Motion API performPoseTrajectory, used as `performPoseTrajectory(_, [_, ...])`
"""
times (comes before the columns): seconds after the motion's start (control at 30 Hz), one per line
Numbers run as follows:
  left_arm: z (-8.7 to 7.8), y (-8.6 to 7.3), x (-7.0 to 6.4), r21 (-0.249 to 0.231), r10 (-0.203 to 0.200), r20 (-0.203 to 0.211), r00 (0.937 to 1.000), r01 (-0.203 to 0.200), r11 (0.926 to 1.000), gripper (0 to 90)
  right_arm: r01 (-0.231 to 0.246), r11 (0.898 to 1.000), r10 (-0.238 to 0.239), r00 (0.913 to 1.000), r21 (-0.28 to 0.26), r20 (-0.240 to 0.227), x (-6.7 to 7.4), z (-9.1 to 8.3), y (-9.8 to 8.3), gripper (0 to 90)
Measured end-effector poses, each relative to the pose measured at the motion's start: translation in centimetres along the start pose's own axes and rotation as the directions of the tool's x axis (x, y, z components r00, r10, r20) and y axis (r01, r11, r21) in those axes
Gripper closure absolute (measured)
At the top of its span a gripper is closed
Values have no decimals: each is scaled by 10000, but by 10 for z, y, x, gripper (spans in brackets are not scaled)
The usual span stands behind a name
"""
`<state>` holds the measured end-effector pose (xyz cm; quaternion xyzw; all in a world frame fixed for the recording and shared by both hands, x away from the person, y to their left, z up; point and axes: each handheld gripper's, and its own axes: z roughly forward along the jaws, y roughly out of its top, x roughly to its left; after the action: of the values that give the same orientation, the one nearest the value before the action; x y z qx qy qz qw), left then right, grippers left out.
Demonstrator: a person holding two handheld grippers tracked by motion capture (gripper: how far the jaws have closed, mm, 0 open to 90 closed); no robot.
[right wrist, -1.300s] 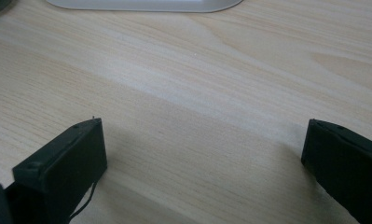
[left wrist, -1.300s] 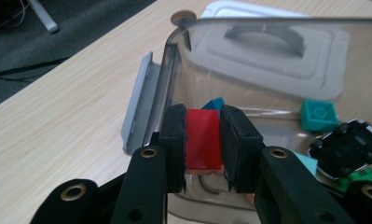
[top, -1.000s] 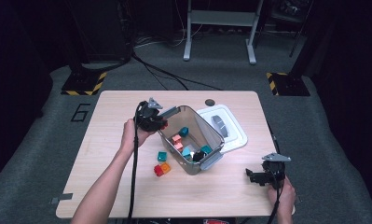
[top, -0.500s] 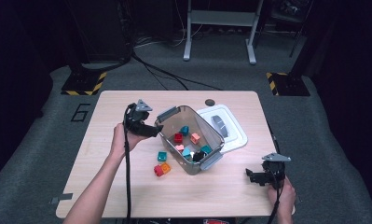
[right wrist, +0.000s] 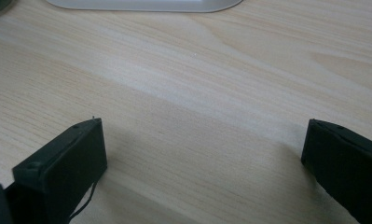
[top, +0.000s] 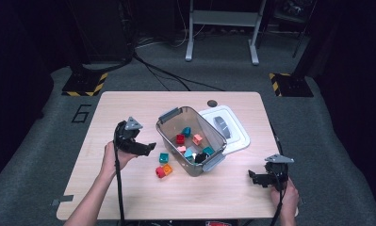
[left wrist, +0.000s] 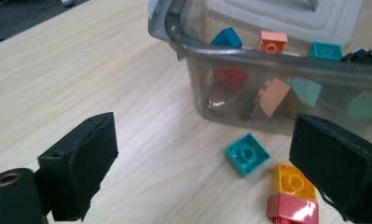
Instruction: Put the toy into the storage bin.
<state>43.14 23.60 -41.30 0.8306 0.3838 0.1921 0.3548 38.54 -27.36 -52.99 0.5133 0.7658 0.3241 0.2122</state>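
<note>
- While the left gripper (top: 148,147) hangs over the table (top: 129,101) just left of the clear bin (top: 169,135), its jaws stand wide apart with nothing between them; they have just been opening.
- In the left gripper view, the teal brick (left wrist: 247,154) lies flat on the wood close to the bin's wall, between the two jaws and farther off.
- The yellow brick (left wrist: 293,181) and the red brick (left wrist: 293,209) lie touching one another, just beside the teal brick and close to the jaw on that view's right side.
- From the high view these three loose bricks sit between the left gripper and the bin, near the bin's front corner.
- The bin holds more bricks: red, orange, teal and a black one.
- The white lid (top: 235,132) lies flat on the table behind the bin, touching it.
- The right gripper (top: 252,178) rests low near the table's right front corner, well apart from the bin; its jaws are spread wide over bare wood, gripping nothing.
</note>
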Motion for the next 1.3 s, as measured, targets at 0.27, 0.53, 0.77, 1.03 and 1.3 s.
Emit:
performPoseTrajectory(0.27, [9, -25, -10, 192, 219, 391, 9990, -227, 9996, 39, 1, 10000, -1, 10000, 0, 1, 0, 0, 0, 0])
performPoseTrajectory(0.53, [18, -44, -20, 277, 381, 637, 9972, -400, 9988, 25, 1, 10000, -1, 10000, 2, -2, 0, 0, 0, 0])
performPoseTrajectory(0.77, [27, -57, -30, 424, 367, 1001, 9943, -411, 9983, 24, 4, 10000, -4, 10000, 2, -2, 0, 0, 0, 0])
performPoseTrajectory(1.03, [37, -64, -40, 404, 400, 1363, 9899, -459, 9981, 63, 4, 10000, -4, 10000, 2, -2, 0, 0, 0, 0])
performPoseTrajectory(1.3, [48, -67, -50, 620, 635, 1723, 9830, -752, 9952, 227, 4, 10000, -4, 10000, 1, -1, 0, 0, 0, 0])
